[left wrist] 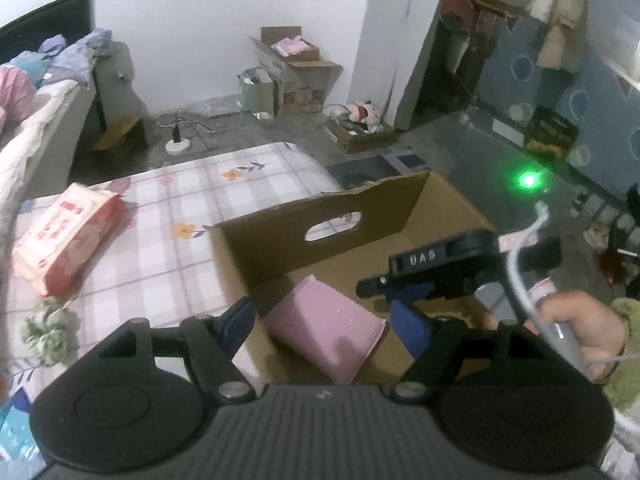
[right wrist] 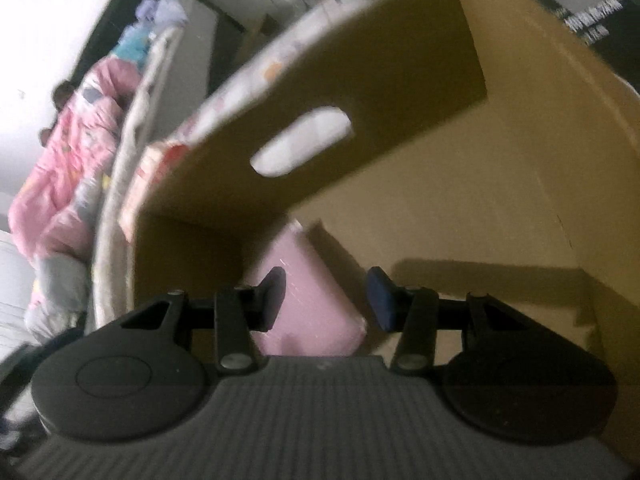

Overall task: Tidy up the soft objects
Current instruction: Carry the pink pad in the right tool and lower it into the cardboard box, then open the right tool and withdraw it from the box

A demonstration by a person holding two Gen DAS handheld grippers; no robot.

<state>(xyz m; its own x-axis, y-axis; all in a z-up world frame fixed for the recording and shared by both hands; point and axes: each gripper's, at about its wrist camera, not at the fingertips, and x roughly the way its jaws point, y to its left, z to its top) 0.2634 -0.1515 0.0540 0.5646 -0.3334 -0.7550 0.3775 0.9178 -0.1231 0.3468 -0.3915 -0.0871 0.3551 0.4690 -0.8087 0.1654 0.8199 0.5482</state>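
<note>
A: One pink pack point(left wrist: 326, 326) lies in the cardboard box point(left wrist: 452, 216); left tongs point(left wrist: 322, 318) wide, clear of it; right tongs point(right wrist: 326, 298) part-open, empty
B: Next, probably the red-and-white pack point(left wrist: 66, 236) on the bed point(left wrist: 160, 248)

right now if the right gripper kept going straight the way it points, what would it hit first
Most likely the pink pack lying in the cardboard box. The right gripper has its jaws apart on either side of the pack, not pressing it. Depth is blurred, so how near is unclear.
</note>
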